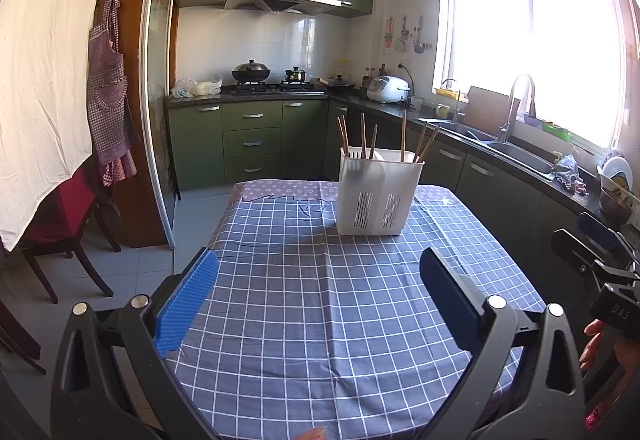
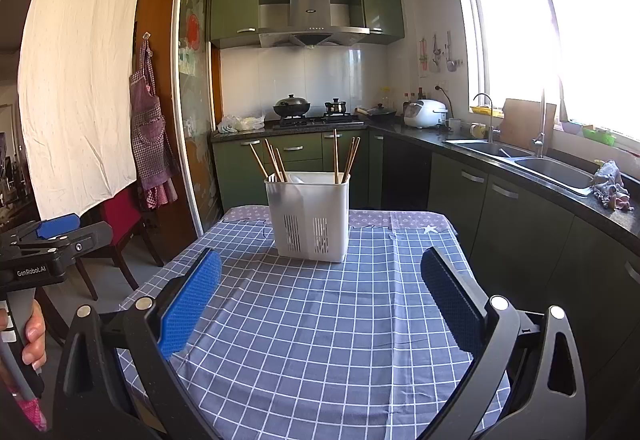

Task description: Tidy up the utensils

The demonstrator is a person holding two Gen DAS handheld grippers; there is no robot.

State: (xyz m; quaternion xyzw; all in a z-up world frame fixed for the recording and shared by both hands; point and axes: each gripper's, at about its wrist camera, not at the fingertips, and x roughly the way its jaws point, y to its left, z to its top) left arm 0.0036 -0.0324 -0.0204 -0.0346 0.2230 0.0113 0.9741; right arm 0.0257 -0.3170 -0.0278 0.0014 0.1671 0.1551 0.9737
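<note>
Both claws wide open, empty, parked short of holder.

Left claw [image 1: 318, 296] spread wide, nothing between pads, hovering over checked cloth of bench [image 1: 280, 320]; right claw [image 2: 320, 298] same, wide apart, nothing held. White slotted utensil holder [image 1: 378, 196] upright, dead ahead of left claw and slightly right, near far edge of bench; straight ahead of right claw, slightly left. Wooden chopsticks [image 1: 370, 138] standing in holder, leaning outward in loose groups across compartments, tips up for easy pinching from above. No loose utensils visible on cloth between claws and holder. Probably start or end pose: open stance ready for next pick, holder kept far back to leave working room. Which compartment holds which sticks: cannot tell. Sink, stove, wok well beyond, not involved.
</note>
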